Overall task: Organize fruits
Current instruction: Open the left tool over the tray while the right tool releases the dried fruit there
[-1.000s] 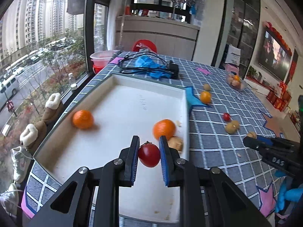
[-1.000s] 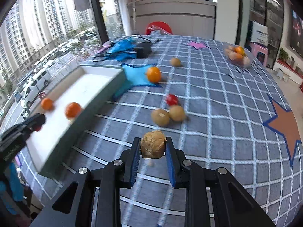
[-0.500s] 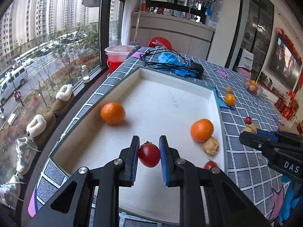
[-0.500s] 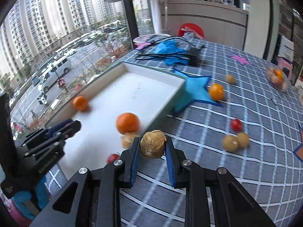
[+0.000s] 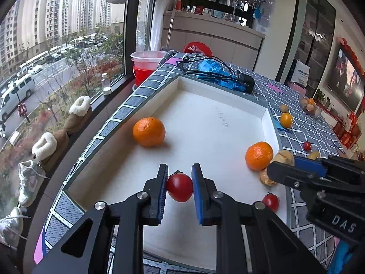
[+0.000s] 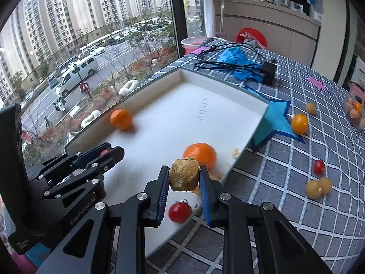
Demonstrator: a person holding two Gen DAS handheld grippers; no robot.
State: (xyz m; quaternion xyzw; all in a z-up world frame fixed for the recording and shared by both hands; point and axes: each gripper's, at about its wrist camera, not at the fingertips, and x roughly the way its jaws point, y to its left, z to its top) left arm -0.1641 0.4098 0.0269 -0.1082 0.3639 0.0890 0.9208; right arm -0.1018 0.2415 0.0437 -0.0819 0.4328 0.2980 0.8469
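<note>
My left gripper [image 5: 179, 188] is shut on a red cherry tomato [image 5: 179, 187] and holds it over the near part of the white tray [image 5: 219, 89]. My right gripper [image 6: 184, 179] is shut on a brown husked fruit [image 6: 184, 177] over the tray's right side [image 6: 257, 123]; it also shows in the left wrist view [image 5: 284, 157]. In the tray lie two oranges [image 5: 149, 132] [image 5: 259, 156], another husked fruit [image 5: 265, 178] and a second red tomato [image 5: 271, 202].
On the checked tablecloth [image 6: 296, 159] right of the tray lie a small orange [image 6: 299, 123], a red tomato [image 6: 318, 167] and several yellow-brown fruits [image 6: 318, 188]. A blue glove and black cable [image 6: 237, 61] lie behind the tray. A clear bowl [image 5: 310, 106] holds fruit at far right.
Both grippers have moved left and further over the tray, still holding their fruits. The right gripper now hangs above the tray's right side beside the orange.
</note>
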